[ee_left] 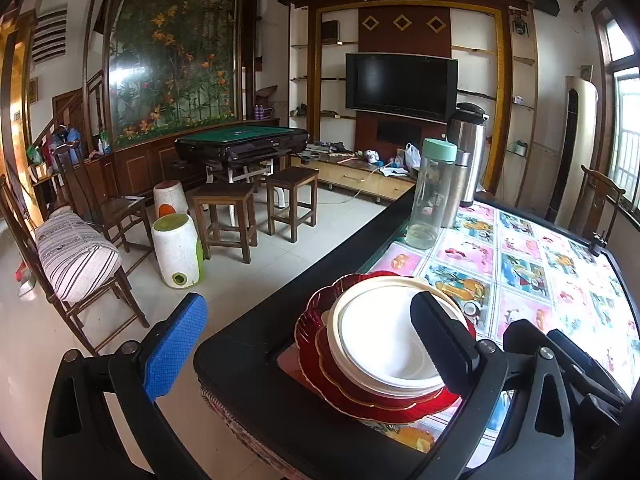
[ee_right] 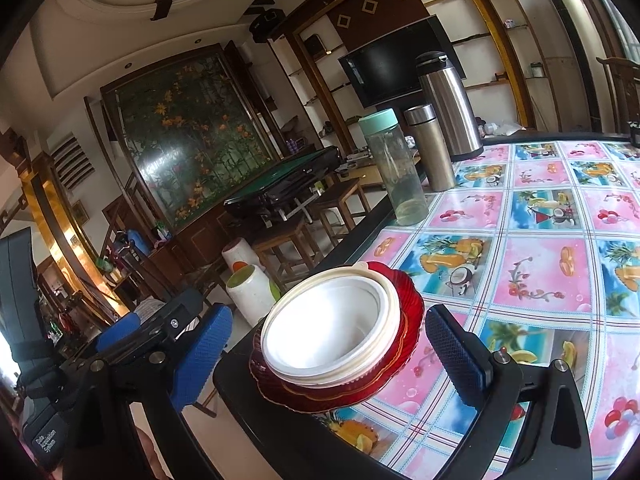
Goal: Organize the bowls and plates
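Observation:
White bowls and plates sit nested on red scalloped plates at the near corner of the table. The same stack on the red plates shows in the right wrist view. My left gripper is open, its jaws spread wide, one finger off the table edge, the other over the stack's right rim. My right gripper is open and empty, its fingers either side of the stack, just in front of it. The left gripper also shows at the left of the right wrist view.
A clear bottle with a mint lid, a small steel flask and a tall steel thermos stand at the table's far left edge. The fruit-print tablecloth covers the table. Stools and a chair stand on the floor to the left.

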`<state>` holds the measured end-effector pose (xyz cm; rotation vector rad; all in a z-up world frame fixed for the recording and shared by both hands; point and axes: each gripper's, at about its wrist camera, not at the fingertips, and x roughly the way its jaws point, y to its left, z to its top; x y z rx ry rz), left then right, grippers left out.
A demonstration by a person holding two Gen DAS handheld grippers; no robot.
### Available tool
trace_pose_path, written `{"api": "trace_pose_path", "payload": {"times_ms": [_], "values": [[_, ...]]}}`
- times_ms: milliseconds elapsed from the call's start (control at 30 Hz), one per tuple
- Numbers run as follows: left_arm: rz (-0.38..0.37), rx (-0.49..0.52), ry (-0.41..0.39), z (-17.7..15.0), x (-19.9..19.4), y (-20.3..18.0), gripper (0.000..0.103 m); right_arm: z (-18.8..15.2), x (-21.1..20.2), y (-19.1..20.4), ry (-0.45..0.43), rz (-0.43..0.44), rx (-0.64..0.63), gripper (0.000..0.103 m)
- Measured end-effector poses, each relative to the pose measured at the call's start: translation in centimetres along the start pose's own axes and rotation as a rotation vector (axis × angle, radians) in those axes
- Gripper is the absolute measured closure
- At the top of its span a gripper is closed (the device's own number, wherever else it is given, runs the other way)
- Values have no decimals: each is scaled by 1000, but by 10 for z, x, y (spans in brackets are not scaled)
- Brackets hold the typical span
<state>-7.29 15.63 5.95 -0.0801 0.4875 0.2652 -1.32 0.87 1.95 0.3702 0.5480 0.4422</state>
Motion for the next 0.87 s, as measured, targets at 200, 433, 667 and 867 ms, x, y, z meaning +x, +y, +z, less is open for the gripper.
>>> {"api": "trace_pose_path", "payload": {"times_ms": [200,433,667,867], "values": [[-12,-5,6,0,3,1,1,-1,3,1,6,-1,5,4],[-50,-24,34,3,8,5,1,-1,5,0,12,4,12,4],[-58,-36,85,5,17,7,0,0,9,0,22,10,24,4],[-53,-72,64,7,17,16,0,1,12,0,27,12,30,4]]}}
